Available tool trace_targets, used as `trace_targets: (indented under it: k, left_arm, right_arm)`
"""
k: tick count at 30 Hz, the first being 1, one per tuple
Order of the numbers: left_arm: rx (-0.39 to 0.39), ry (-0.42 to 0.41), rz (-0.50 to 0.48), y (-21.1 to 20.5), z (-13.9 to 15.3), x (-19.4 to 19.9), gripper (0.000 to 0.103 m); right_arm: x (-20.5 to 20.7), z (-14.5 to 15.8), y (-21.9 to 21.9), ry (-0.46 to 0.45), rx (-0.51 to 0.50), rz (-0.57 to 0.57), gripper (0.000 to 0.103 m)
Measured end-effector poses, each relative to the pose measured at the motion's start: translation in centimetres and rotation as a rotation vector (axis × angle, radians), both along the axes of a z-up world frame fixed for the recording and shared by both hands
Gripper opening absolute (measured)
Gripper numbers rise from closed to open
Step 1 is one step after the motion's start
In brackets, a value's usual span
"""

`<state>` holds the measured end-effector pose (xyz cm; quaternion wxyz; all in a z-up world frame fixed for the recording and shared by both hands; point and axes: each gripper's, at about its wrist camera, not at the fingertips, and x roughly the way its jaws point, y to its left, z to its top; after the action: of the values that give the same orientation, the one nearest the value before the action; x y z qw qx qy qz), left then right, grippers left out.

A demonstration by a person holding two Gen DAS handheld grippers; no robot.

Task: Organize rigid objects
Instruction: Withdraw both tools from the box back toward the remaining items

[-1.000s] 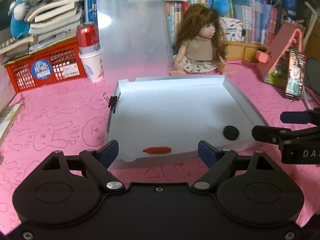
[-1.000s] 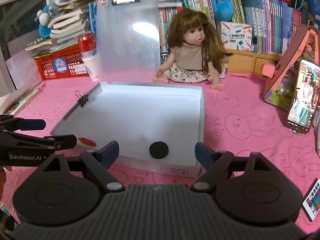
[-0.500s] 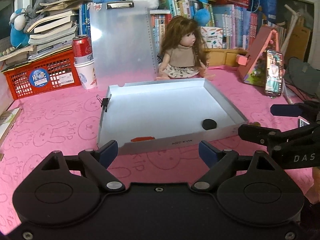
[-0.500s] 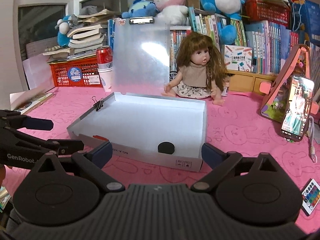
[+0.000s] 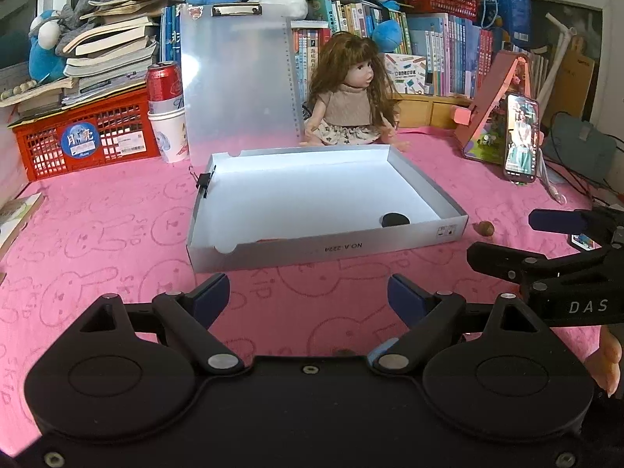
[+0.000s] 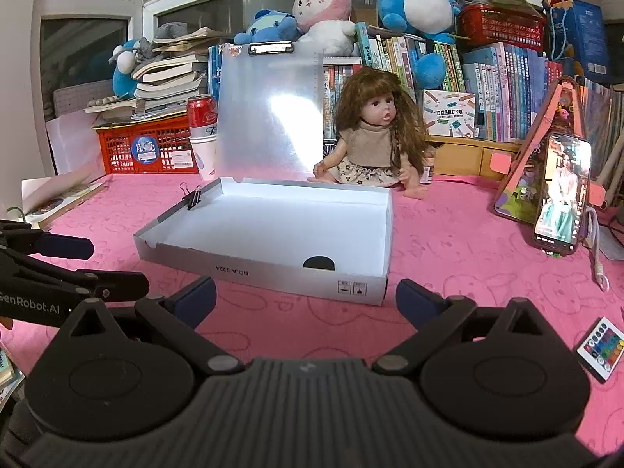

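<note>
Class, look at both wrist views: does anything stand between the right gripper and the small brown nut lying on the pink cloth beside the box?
Nothing visible does. The nut lies on bare cloth just off the box, with the right gripper open nearby.

So there's a shallow white box [image 5: 323, 247] sitting open on the pink desk [image 5: 117, 234], long side facing the cameras, with "NO.A-222A" printed upside down on its front wall. A black binder clip [image 5: 203, 183] is clamped on the left wall near the back corner. Inside, a flat black disc [image 5: 394, 219] lies in the front right corner. There's also something small and red [image 5: 269, 240] barely peeking over the front wall, left of the disc. A little brown nut-looking thing [image 5: 486, 228] sits on the desk just right of the box.
</note>
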<state>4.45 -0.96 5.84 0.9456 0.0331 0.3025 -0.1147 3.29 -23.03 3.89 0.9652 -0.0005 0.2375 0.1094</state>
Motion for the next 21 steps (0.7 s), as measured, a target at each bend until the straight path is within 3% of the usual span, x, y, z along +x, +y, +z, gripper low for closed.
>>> trace_targets:
  k: [12, 21]
  left_arm:
    - [-0.008, 0.001, 0.012, 1.0, -2.1, -1.8, 0.088]
    - [-0.001, -0.002, 0.011, 1.8, -3.6, -3.5, 0.088]
  right_arm:
    - [-2.2, -1.3, -0.1, -0.062, -0.014, -0.034, 0.103]
    - [-3.3, -2.9, 0.1, -0.060, -0.044, -0.032, 0.103]
